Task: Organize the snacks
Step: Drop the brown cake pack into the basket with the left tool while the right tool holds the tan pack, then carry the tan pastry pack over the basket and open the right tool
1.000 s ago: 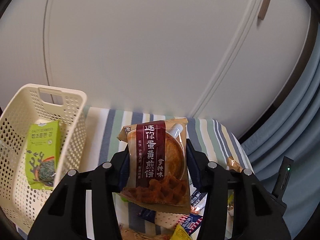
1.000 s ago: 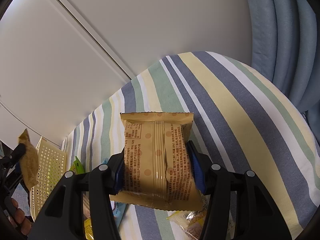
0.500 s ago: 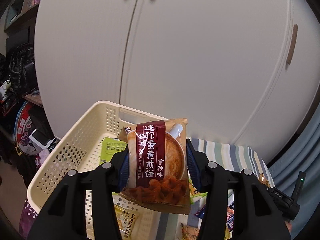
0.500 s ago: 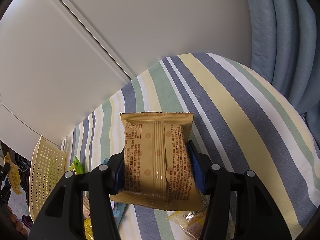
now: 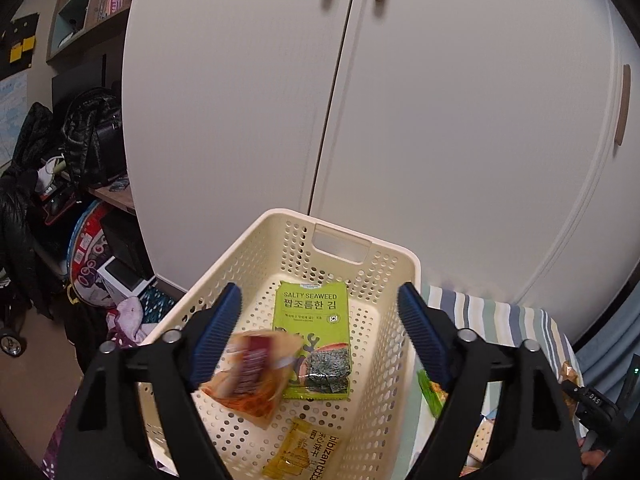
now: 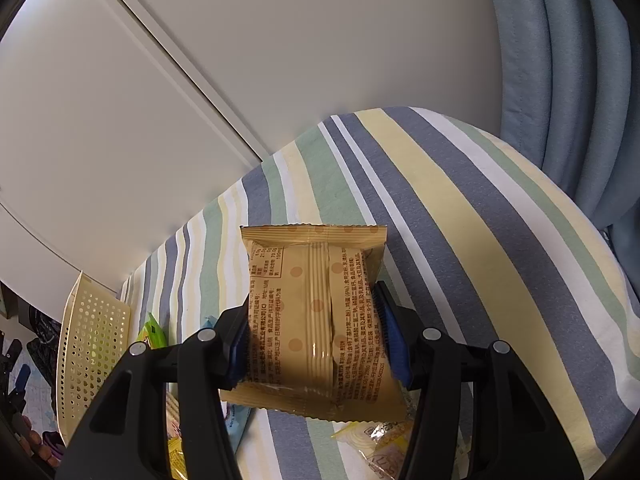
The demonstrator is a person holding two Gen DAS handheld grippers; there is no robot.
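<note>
My left gripper [image 5: 316, 316] hangs open above the cream perforated basket [image 5: 404, 280]. A brown and maroon snack packet [image 5: 256, 376] is blurred in mid-fall below its left finger, inside the basket. On the basket floor lie a green salty seaweed pack [image 5: 310, 320] and a yellow packet [image 5: 304, 452]. My right gripper [image 6: 316, 328] is shut on a tan cake packet [image 6: 316, 316], held above the striped cloth [image 6: 460, 208]. In the right wrist view the basket [image 6: 90, 356] shows at the far left.
White cupboard doors [image 5: 440, 120] stand behind the basket. Blue curtain folds [image 6: 568, 80] hang at the right. Loose snack packets [image 6: 376, 444] lie on the cloth under the right gripper. Bags and clutter [image 5: 60, 200] fill the floor left of the basket.
My left gripper moved over the basket and opened, letting go of the brown and maroon packet, which now drops into the basket. The right gripper stayed put with its tan packet.
</note>
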